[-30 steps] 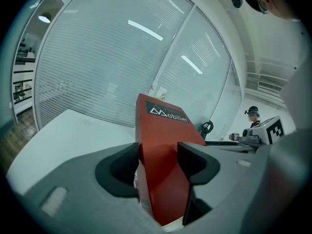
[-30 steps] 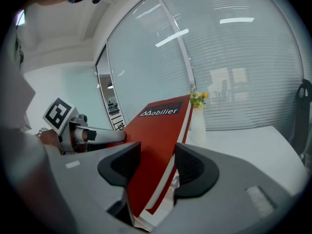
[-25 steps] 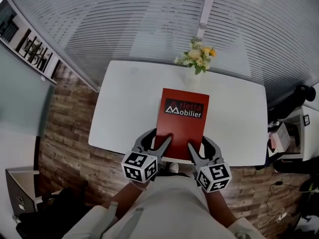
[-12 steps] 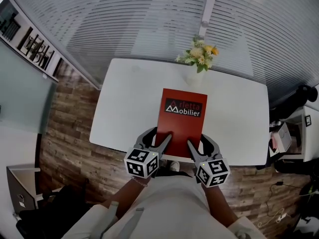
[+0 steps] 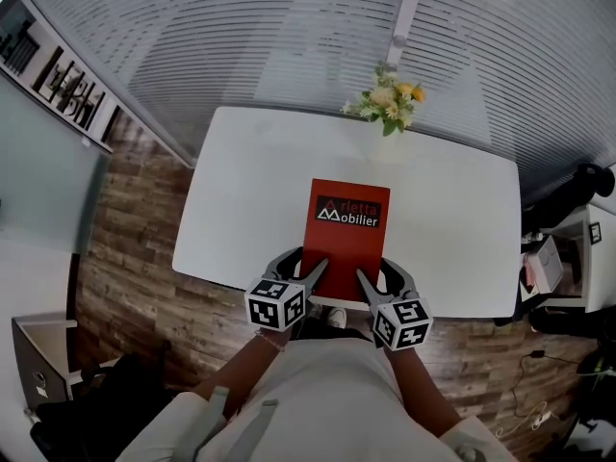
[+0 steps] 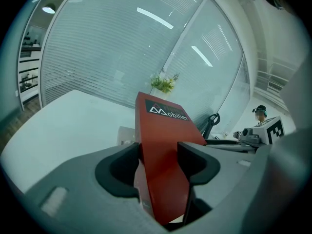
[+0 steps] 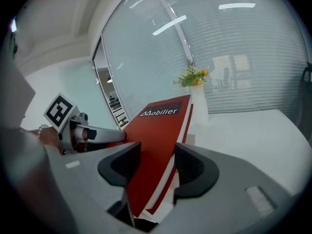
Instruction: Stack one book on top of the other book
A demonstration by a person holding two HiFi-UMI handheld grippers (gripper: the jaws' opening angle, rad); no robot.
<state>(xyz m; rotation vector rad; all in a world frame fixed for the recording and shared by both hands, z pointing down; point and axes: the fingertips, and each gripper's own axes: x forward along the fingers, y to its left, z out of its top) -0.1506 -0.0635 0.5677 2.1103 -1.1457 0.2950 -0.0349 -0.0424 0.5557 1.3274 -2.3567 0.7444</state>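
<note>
Head view, left to right. A white rectangular table (image 5: pixel 241 191) fills the middle of the frame, with plank flooring to its left. At lower centre-left the left gripper (image 5: pixel 303 269) reaches in from the person's side; its own view shows the two dark jaws set narrow, clamped on the near left corner of a red hardcover book with a black title panel (image 5: pixel 348 243). The book sits at the table's near edge, lower centre of the frame, its far end pointing toward a white vase of yellow and white flowers (image 5: pixel 390 104) at upper centre. At lower centre-right the right gripper (image 5: pixel 377 277) mirrors the first, its jaws likewise closed on the near right corner.

In the right gripper view a second red edge shows below the white page block (image 7: pixel 168 130) — whether this is the other book or the same book's back cover cannot be told.

Likely hazards: both grips bite only the near corners, so the long, unsupported far end could sag or swing; uneven lifting by the two hands could twist the cover from one grip — dropping the book askew or sending it toward the vase.
</note>
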